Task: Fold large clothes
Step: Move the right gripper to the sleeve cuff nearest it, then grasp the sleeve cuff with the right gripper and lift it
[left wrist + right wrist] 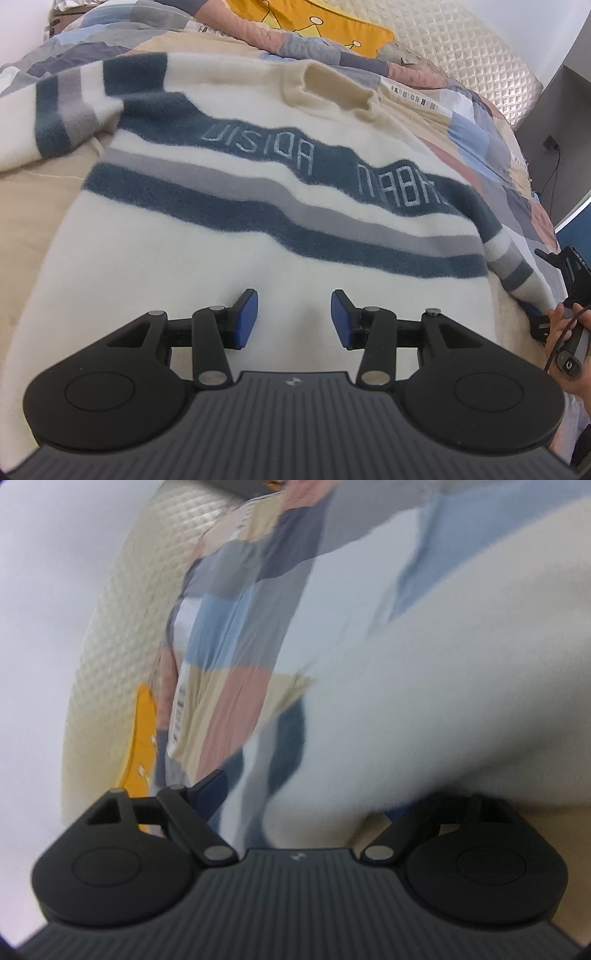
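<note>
A cream sweater (236,236) with dark blue and grey stripes and pale lettering lies flat on the bed, collar (332,88) at the far end. My left gripper (294,317) hovers over its lower body, blue pads (247,317) apart with nothing between them. The right sleeve (517,269) runs off to the right edge, where a hand (561,332) holds my right gripper (570,273). In the blurred right wrist view, my right gripper (306,794) stands wide with the sweater sleeve (388,716) lying loosely between its fingers; the right finger is hidden under cloth.
A patchwork bedspread (476,125) covers the bed under the sweater. A yellow pillow (332,26) and a quilted cream headboard (461,51) are at the far end. The sweater's left sleeve (62,110) is spread out at the left. A grey wall with a cable (554,155) is on the right.
</note>
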### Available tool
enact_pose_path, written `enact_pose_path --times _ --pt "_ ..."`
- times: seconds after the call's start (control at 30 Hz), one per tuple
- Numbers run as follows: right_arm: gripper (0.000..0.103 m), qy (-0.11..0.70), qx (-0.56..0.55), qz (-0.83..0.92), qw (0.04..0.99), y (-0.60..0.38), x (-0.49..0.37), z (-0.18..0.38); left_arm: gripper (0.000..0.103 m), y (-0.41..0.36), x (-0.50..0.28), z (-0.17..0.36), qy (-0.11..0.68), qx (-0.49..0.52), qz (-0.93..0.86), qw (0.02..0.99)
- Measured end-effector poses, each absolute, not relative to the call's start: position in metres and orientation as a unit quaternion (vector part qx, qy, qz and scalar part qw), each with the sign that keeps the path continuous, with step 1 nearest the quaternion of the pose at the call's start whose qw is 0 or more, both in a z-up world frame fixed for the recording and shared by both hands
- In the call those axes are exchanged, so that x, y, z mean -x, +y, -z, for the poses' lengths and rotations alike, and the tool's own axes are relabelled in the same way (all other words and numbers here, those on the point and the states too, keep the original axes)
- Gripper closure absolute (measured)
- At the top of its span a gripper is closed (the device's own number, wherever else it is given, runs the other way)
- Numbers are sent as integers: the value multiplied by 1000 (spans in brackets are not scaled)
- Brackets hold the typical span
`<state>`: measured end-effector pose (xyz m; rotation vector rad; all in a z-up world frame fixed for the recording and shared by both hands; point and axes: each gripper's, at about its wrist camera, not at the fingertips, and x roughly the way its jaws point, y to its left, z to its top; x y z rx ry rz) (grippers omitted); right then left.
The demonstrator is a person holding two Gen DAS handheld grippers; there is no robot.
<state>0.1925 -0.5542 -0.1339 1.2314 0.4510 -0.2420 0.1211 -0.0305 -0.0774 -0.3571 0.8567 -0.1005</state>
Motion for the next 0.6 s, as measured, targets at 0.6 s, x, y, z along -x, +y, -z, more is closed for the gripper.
enact_pose_path --times 0.6 --pt "19 87 -667 201 712 -566 -122 137 53 -33 -125 80 410 187 57 891"
